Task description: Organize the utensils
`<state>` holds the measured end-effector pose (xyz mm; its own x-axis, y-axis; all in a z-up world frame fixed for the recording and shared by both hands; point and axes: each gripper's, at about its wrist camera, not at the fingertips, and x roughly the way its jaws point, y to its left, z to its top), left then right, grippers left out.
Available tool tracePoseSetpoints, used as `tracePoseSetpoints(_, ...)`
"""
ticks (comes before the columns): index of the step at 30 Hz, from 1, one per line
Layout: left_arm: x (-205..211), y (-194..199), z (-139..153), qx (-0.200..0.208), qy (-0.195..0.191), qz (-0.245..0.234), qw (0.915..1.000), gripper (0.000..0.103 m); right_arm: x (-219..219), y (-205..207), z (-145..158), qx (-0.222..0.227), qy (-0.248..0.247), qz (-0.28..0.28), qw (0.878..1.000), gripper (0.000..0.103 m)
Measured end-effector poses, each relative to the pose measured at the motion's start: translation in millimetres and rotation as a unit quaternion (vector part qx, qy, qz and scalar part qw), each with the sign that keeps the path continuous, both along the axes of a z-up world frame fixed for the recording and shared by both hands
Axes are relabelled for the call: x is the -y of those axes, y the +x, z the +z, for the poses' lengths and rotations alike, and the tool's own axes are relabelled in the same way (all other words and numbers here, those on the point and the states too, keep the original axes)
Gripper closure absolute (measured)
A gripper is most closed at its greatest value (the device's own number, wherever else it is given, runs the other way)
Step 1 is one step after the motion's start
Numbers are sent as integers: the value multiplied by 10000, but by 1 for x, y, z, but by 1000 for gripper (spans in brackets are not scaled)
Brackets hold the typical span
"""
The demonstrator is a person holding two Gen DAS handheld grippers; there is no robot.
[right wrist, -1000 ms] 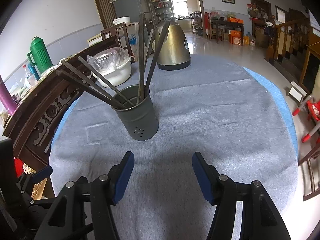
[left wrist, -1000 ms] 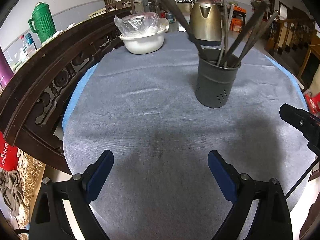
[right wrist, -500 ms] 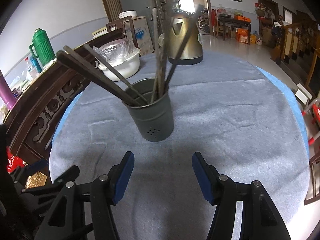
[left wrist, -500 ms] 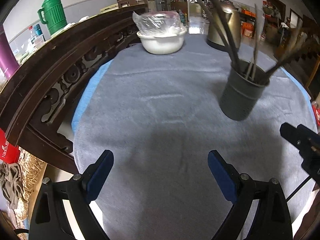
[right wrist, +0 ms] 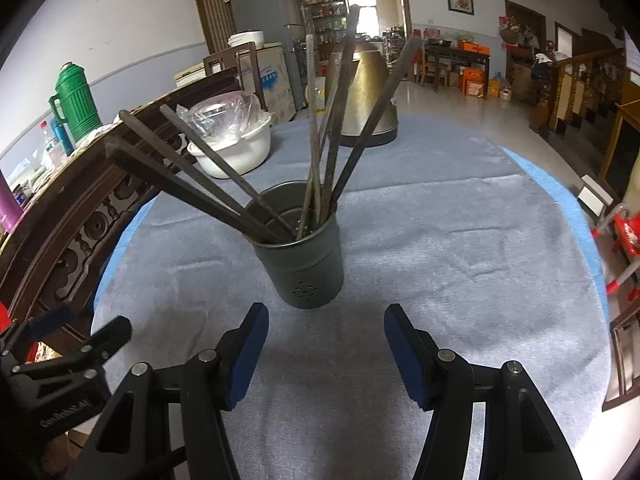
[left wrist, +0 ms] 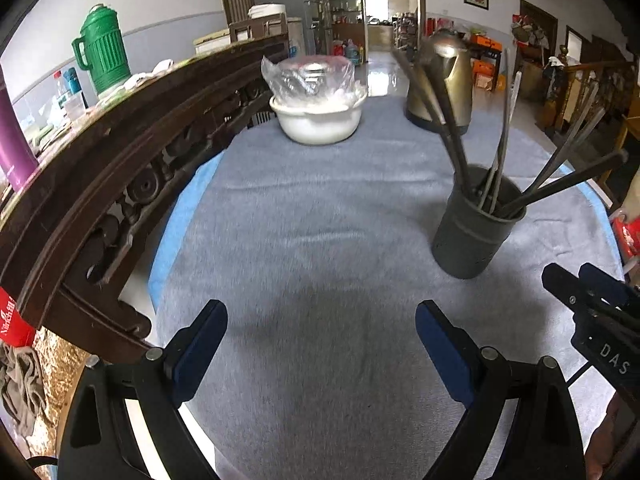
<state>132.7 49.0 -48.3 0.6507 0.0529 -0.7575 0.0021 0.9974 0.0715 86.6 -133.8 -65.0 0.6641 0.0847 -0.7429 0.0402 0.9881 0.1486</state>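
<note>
A dark grey metal utensil holder (right wrist: pixel 300 264) stands upright on the grey table cloth (right wrist: pixel 440 248), with several dark chopsticks (right wrist: pixel 200 176) fanning out of it. My right gripper (right wrist: pixel 326 320) hovers open just short of the holder, nothing between its blue pads. In the left wrist view the same holder (left wrist: pixel 476 228) stands to the right and further off. My left gripper (left wrist: pixel 320 324) is open over bare cloth. The right gripper's fingers (left wrist: pixel 588 292) poke in at the right edge there.
A white bowl covered with plastic film (left wrist: pixel 318 116) and a brass-coloured kettle (left wrist: pixel 444 80) stand at the far side of the round table. A carved dark wooden chair back (left wrist: pixel 100 184) curves along the left edge. A green thermos (left wrist: pixel 102 56) stands beyond it.
The left wrist view has drifted left and back, so the holder sits further right in it. The right gripper has closed in on the holder, now centred ahead. Both grippers stayed open.
</note>
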Motion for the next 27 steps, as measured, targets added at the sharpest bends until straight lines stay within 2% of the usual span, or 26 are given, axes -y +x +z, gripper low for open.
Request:
tracePoseSetpoints(9,-1,-13,20,208,-65,-303,9993,8,1,-21,28,205,-206,-322,9991,39)
tracePoseSetpoints(19,3,-29,45,544,-213,-756,9954,8,2,-61,61,448,-527,-648,9955,39)
tracePoseSetpoints(22,5,-33,49,595,-283,-825,9944,8,1,-65,64,461,-635,-659,9947,39)
tracePoseSetpoints(27,3,-35,49,658,-269,-706,9950,8,5,-58,59,485,-443,-541,9964,39)
